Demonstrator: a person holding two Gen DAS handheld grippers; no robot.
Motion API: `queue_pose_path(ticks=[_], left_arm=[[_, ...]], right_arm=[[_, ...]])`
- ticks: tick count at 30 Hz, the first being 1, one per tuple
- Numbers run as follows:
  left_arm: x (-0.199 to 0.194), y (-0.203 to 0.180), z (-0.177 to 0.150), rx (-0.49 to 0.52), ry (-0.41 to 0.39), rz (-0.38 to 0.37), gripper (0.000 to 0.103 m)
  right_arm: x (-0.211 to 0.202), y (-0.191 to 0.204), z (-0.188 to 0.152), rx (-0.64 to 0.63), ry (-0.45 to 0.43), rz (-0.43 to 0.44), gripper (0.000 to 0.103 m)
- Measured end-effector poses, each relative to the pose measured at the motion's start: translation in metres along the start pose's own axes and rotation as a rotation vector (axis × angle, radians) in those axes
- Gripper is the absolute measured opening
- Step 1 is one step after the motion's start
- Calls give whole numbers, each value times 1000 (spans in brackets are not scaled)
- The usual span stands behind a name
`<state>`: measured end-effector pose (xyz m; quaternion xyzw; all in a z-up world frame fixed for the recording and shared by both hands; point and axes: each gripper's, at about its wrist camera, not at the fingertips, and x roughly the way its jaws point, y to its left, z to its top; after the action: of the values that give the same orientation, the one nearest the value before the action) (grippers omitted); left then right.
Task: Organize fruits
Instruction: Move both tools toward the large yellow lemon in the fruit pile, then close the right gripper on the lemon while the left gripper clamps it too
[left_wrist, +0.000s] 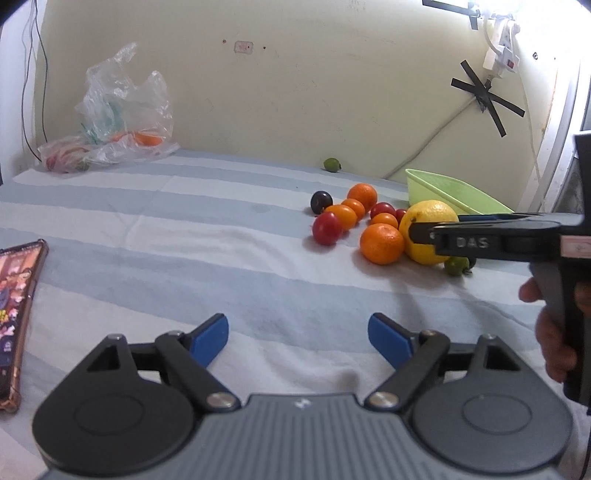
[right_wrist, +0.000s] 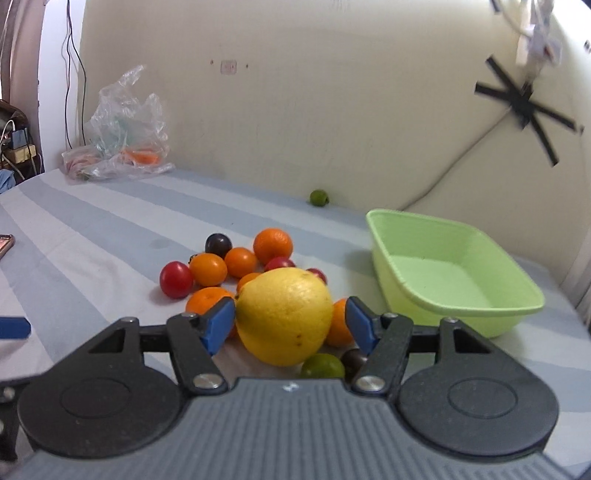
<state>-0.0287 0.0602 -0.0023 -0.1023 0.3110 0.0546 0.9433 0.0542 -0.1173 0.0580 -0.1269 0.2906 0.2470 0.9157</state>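
A pile of fruit lies on the striped cloth: a big yellow lemon (right_wrist: 284, 315), oranges (right_wrist: 273, 245), red tomatoes (right_wrist: 176, 279), a dark plum (right_wrist: 218, 244) and a small lime (right_wrist: 323, 365). My right gripper (right_wrist: 291, 322) is open with its jaws on either side of the lemon; the left pad touches it, the right pad stands slightly apart. The lemon also shows in the left wrist view (left_wrist: 421, 221), with the right gripper (left_wrist: 417, 230) reaching in from the right. My left gripper (left_wrist: 298, 334) is open and empty over bare cloth. An empty green basin (right_wrist: 517, 314) stands right of the pile.
A lone lime (right_wrist: 319, 198) lies by the back wall. A plastic bag with produce (right_wrist: 122, 147) sits at the back left. A phone (left_wrist: 16, 317) lies at the left edge. Cables and tape hang on the wall at right.
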Motion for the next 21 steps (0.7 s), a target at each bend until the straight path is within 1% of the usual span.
queue_pose_path(ticks=[2,6,12,15,18,21], left_arm=[[1,0,-1,-3,-1,-7,86],[3,2,-2,-13,-4,-13,85],[3,5,-1,-23,-11,-22,85],[4,5,-2,-24,-17,-23,85],[4,6,-1,-28,-23,-25,85],[3,11,-1,-54,-31,-39,85]], right_arm=[[3,5,-2,-19,14,-8,64],[0,12,-5,-40,10,-29,63],[-3,8,-7,0,2,-41,62],[-6,5,-5,34,0,-26,62],[-15,6,-8,53,-1,7,62],[-27,11,-12,71,6,47,61]])
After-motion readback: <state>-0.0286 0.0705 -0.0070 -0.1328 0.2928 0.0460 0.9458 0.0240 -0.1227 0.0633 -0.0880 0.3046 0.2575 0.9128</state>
